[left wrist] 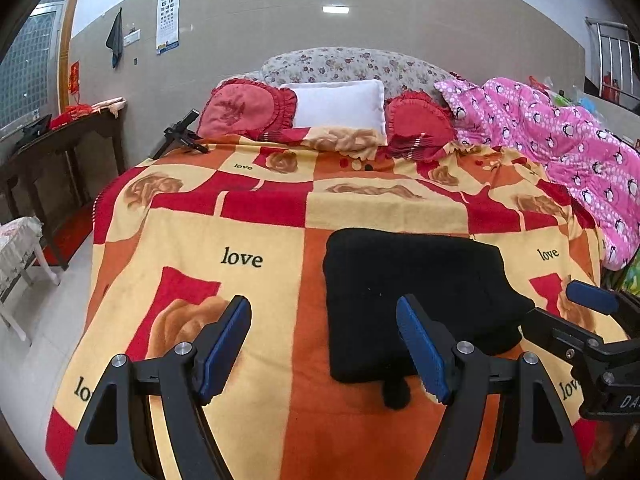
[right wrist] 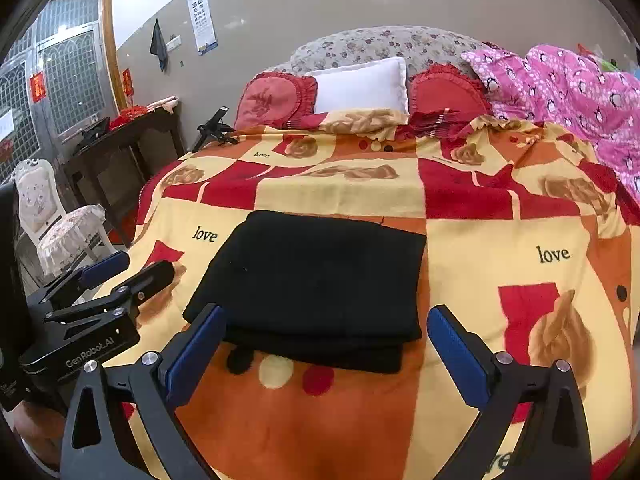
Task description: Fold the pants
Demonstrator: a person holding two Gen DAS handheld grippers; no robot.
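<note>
Blue pads up close. Left tongs spread wide, pinching nothing. Right tongs spread wide too, pinching nothing. Black pants folded flat on blanket, at 12 o'clock from right tongs, at 1 o'clock from left tongs. Pillows far back at 12 o'clock. Pink quilt at 2 o'clock.

Both wrist views close, angled down, sharing pants
</note>
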